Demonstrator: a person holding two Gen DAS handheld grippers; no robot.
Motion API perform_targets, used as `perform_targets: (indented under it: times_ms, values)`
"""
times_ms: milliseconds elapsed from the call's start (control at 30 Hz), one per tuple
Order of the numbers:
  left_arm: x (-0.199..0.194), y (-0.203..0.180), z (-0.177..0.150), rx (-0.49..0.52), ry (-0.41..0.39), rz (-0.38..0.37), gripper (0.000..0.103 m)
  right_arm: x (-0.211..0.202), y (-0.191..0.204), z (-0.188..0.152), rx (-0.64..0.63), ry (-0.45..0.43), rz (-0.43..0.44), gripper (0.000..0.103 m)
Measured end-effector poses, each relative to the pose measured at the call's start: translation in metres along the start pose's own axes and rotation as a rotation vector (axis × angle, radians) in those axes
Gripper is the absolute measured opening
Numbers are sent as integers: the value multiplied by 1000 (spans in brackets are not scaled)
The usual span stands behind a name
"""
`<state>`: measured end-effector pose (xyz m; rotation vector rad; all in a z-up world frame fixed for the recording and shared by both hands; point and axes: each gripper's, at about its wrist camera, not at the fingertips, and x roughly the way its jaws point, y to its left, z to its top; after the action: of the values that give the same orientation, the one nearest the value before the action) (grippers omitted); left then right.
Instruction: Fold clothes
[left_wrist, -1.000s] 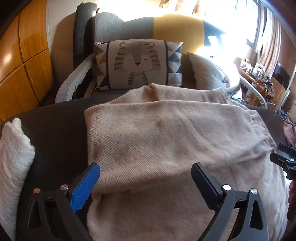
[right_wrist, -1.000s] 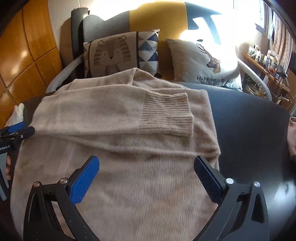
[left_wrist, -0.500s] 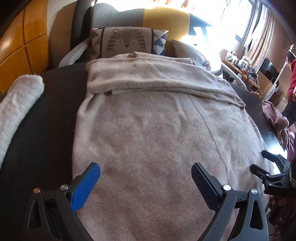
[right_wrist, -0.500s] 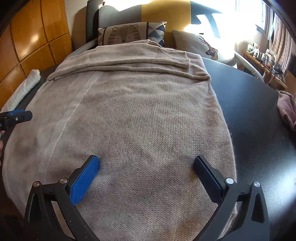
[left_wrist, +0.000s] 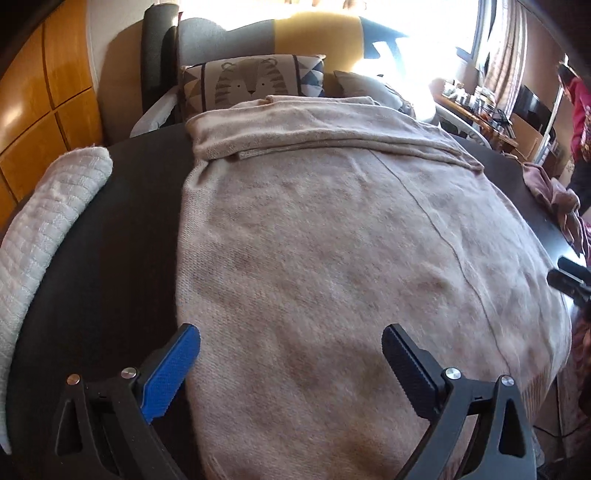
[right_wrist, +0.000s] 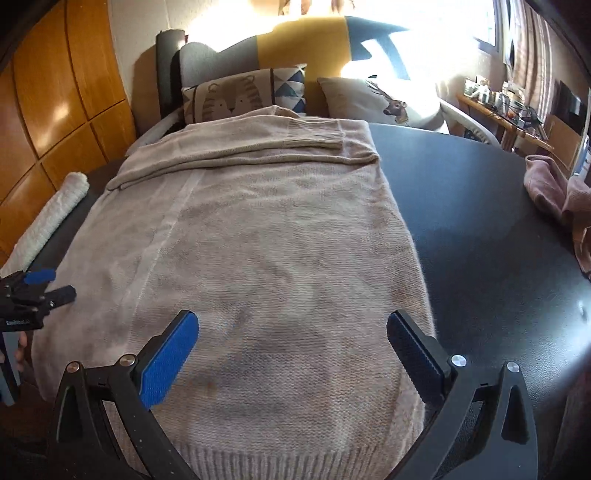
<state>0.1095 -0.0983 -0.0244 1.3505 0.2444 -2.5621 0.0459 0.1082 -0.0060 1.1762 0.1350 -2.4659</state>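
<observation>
One beige knit sweater (right_wrist: 266, 258), fine-ribbed at hem and cuff, lies flat on the dark matte table (right_wrist: 480, 240), sleeves folded across its far end. Left of sweater: white waffle-textured cloth (left_wrist: 44, 221). Right of sweater: crumpled pink garment (right_wrist: 554, 192). Beyond sweater: tiger-print cushion (left_wrist: 251, 83), deer-print cushion (right_wrist: 380, 101). Left gripper (left_wrist: 291, 354) and right gripper (right_wrist: 293, 338), blue and black ridged pads, both spread wide over the sweater, holding nothing.

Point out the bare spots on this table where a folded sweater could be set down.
Biggest free patch: the dark table right of the beige sweater, up to the pink garment at its far right edge. A narrower bare strip lies between the sweater and the white knit on the left. The middle is fully covered.
</observation>
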Motion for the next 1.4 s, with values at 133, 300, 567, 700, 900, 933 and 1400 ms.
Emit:
perform_targets:
  times_ms: [133, 300, 567, 700, 900, 933, 1400]
  values:
    - [1, 2, -10, -10, -23, -1, 102, 19, 22, -16, -120, 62, 12, 103]
    - [-1, 7, -17, 20, -60, -15, 103, 17, 16, -35, -134, -20, 39, 103]
    - [-12, 21, -33, -7, -42, -14, 103, 13, 16, -39, -120, -52, 22, 103]
    - [-26, 28, -46, -38, -15, -11, 103, 9, 15, -37, -123, -18, 17, 103]
    - [-46, 30, -67, -66, 3, -49, 102, -9, 8, -31, -39, -27, 3, 103]
    - [-48, 30, -70, -65, 5, -51, 102, -11, 8, -31, -39, -28, 0, 103]
    - [-57, 44, -75, -197, -46, -218, 101, 2, 10, -49, -84, -26, -22, 103]
